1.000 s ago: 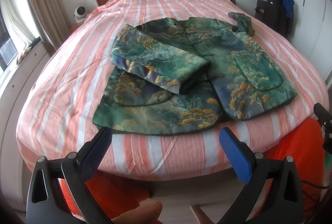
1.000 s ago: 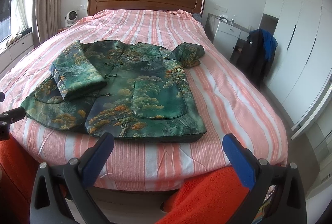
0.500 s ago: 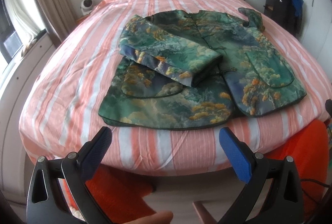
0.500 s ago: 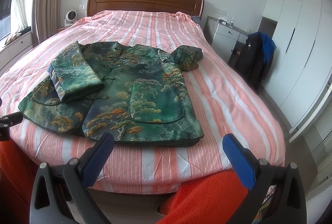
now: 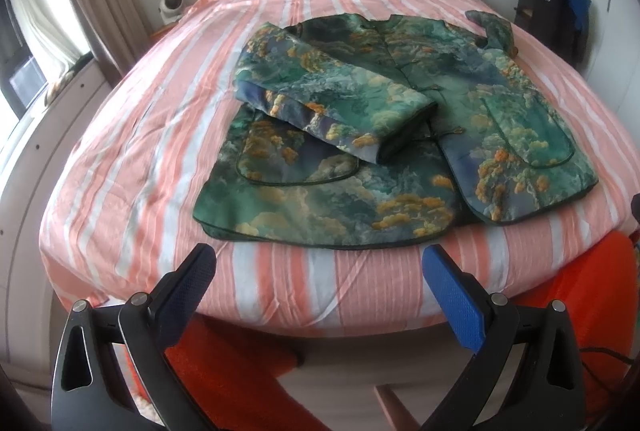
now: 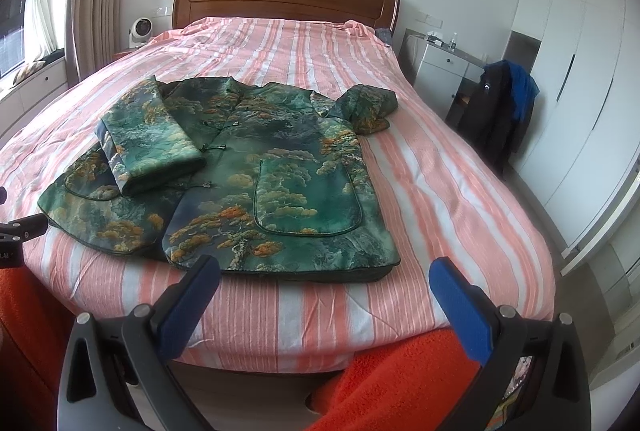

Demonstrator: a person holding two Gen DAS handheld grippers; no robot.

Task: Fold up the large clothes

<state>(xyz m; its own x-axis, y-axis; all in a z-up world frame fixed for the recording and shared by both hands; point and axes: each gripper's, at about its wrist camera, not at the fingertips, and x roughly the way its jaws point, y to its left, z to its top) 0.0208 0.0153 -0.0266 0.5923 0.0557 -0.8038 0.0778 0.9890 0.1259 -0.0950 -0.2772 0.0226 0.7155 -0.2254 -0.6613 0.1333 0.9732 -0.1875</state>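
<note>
Left tool [image 5: 318,265]: released, jaws spread wide, holding nothing, hanging off the foot of the bed.
Right tool [image 6: 324,277]: likewise released and empty, hem just ahead.
Jacket [image 6: 256,167]: flat on the bed [image 6: 460,215], lying straight ahead of both tools, collar toward the headboard, hem nearest.
Folded sleeve [image 5: 328,103]: already laid across the front.
Loose sleeve [image 6: 366,105]: bunched on the right tool's side; probably its job.
Material: thick, stiff brocade, green and orange; likely holds creases.
</note>
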